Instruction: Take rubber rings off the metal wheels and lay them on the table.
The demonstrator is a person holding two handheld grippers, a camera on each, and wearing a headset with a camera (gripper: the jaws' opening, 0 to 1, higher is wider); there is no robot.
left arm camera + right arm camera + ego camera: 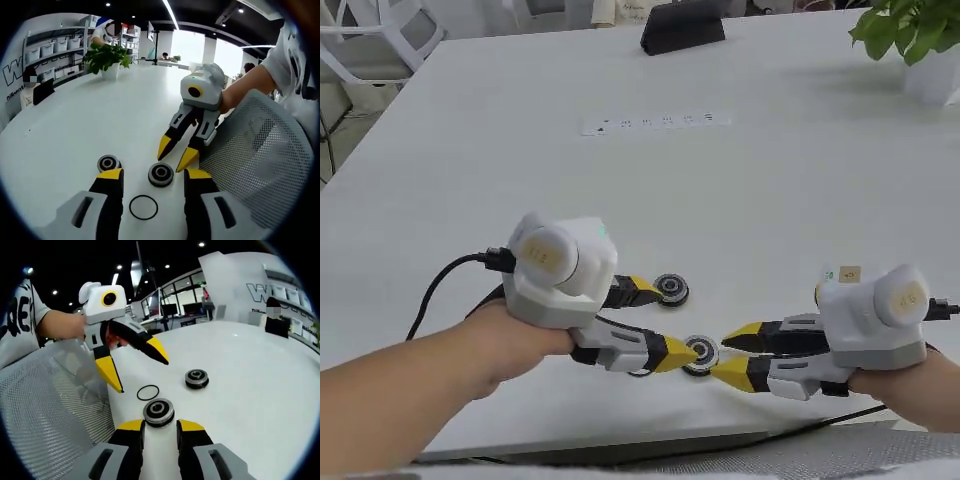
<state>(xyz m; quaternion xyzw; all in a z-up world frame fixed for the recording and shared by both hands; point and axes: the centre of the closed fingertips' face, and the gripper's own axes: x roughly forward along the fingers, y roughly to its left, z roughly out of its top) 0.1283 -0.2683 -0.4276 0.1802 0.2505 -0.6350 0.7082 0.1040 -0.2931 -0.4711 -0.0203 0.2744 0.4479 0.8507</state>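
Note:
Two metal wheels lie near the table's front edge. The near wheel (700,353) (161,174) (159,411) sits between both grippers' yellow tips, its dark rubber ring still round it. My left gripper (665,320) (155,176) is open wide, with this wheel just ahead of the gap. From the opposite side my right gripper (735,353) (160,426) points at it, open with a narrow gap, and neither grips it. The far wheel (671,289) (108,163) (197,378) lies beside the left gripper's outer jaw. One loose black rubber ring (143,207) (148,392) lies flat on the table under the left gripper.
The white table (720,200) stretches far ahead. A socket strip (655,123) is set in its middle, a dark object (682,27) stands at the far edge, and a potted plant (910,30) at the far right. A mesh chair (260,150) stands by the near edge.

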